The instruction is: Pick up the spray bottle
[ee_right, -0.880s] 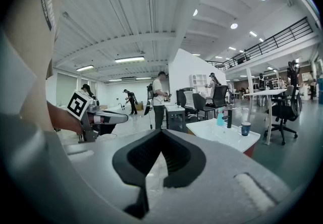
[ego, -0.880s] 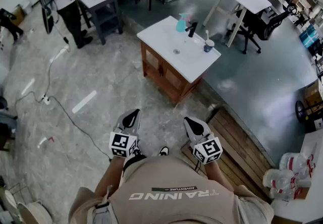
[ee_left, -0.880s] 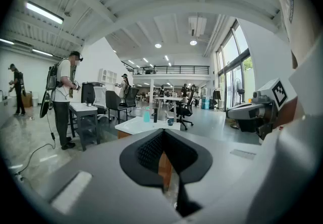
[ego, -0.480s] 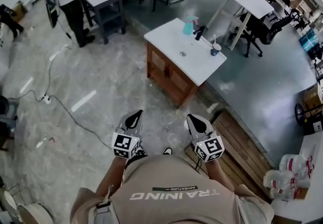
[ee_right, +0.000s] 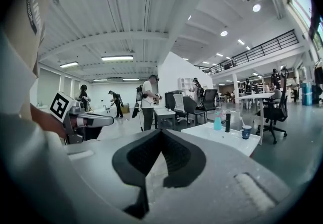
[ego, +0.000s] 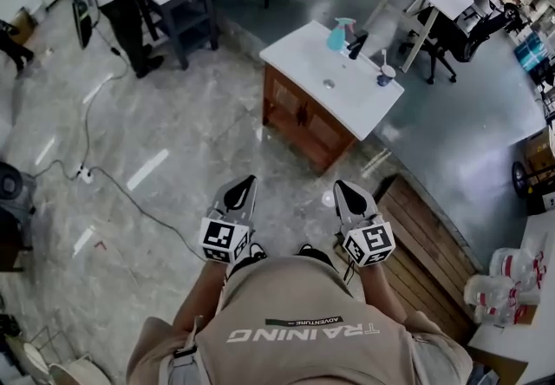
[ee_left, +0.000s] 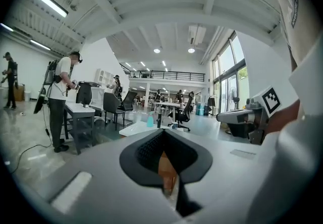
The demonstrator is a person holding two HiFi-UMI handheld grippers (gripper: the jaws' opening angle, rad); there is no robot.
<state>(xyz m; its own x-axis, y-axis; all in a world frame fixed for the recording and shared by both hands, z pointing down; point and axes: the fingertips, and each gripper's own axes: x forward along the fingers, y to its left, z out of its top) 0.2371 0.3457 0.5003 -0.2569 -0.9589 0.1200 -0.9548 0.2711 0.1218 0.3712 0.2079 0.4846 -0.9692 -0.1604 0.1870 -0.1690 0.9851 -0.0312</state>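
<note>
The left gripper [ego: 245, 185] and the right gripper [ego: 345, 189] are being carried side by side in front of the torso, near level and aimed ahead. Each is showing its jaws pressed together with nothing between them. This is judged a transit posture, since the target is lying beyond reach. The light blue spray bottle [ego: 336, 34] is standing upright on the white countertop [ego: 299, 62] of a wooden vanity cabinet [ego: 299, 119]. It is sitting at the far edge, just beside the black faucet [ego: 357, 45], well apart from both grippers across the floor [ego: 173, 140]. A cup [ego: 383, 76] holding a toothbrush is sitting further along that edge. By this judgement, one gripper will be needing to spread its jaws before closing on the bottle.
</note>
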